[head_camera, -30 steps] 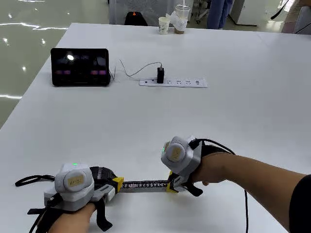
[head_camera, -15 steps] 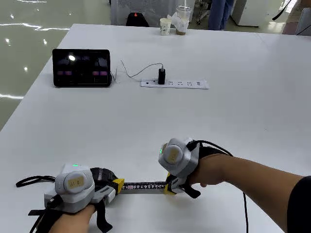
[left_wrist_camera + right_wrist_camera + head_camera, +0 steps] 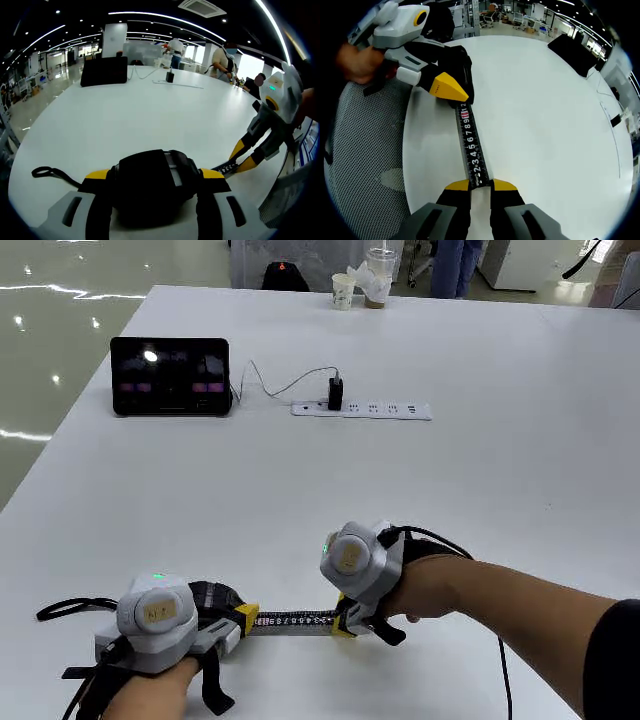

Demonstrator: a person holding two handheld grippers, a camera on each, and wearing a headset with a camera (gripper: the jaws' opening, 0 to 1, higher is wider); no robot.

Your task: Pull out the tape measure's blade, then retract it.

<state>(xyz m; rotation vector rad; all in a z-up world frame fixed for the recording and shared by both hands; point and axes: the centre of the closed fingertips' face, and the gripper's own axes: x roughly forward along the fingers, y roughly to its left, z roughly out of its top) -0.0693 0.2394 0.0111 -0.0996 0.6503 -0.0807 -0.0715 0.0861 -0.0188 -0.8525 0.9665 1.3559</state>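
Black tape measure (image 3: 150,182) — blade (image 3: 471,150) w/ digits out.

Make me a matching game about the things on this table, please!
Things:
1. tablet
2. blade
3. power strip
4. tape measure case

Clues:
A. gripped in the left claw
B. pinched at its end by the right claw
C. dark screen, far left of the table
D. has a black charger plugged in

Right pairs: 1-C, 2-B, 3-D, 4-A.
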